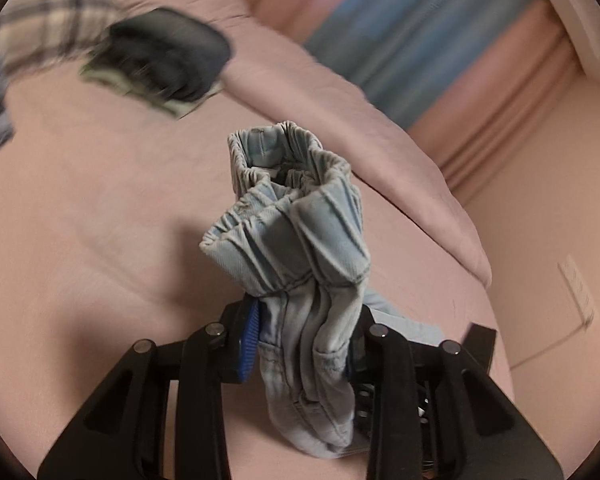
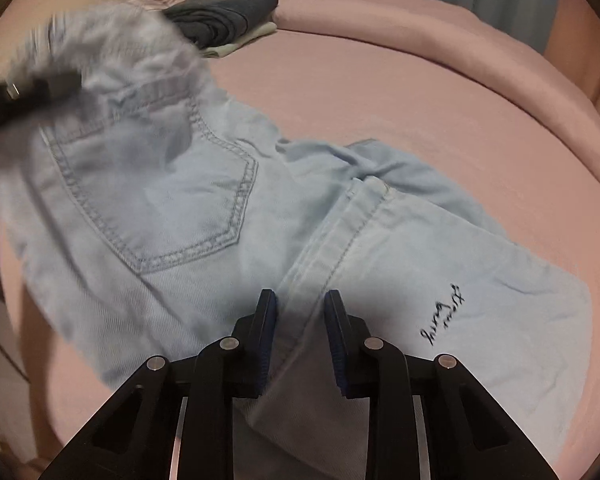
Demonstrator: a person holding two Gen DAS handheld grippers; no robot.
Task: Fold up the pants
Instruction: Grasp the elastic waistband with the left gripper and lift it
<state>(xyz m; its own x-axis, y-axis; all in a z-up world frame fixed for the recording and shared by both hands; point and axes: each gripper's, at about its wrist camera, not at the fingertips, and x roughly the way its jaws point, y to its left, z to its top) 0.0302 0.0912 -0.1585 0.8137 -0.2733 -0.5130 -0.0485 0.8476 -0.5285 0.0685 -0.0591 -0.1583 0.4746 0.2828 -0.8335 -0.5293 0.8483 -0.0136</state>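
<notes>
The left gripper [image 1: 306, 344] is clenched on the bunched elastic waistband of the pants [image 1: 296, 264], which rises in a gathered tube between its blue-padded fingers [image 1: 249, 340] and stands clear of the pink bed [image 1: 100, 220]. In the right wrist view the pants [image 2: 204, 200] are pale blue denim, spread across the bed [image 2: 420, 92], a back pocket [image 2: 156, 184] facing up and dark script [image 2: 444, 316] stitched near one edge; the waist end lifts toward the upper left, where the left gripper [image 2: 16, 94] appears blurred. The right gripper [image 2: 300, 344] hovers low over a seam of the pants, its jaws parted with the cloth lying beneath and between them, grasping nothing. At the far side of the bed sits a stack of folded clothes [image 2: 224, 16], dark on top with a pale piece under it. Both views are partly blurred.
</notes>
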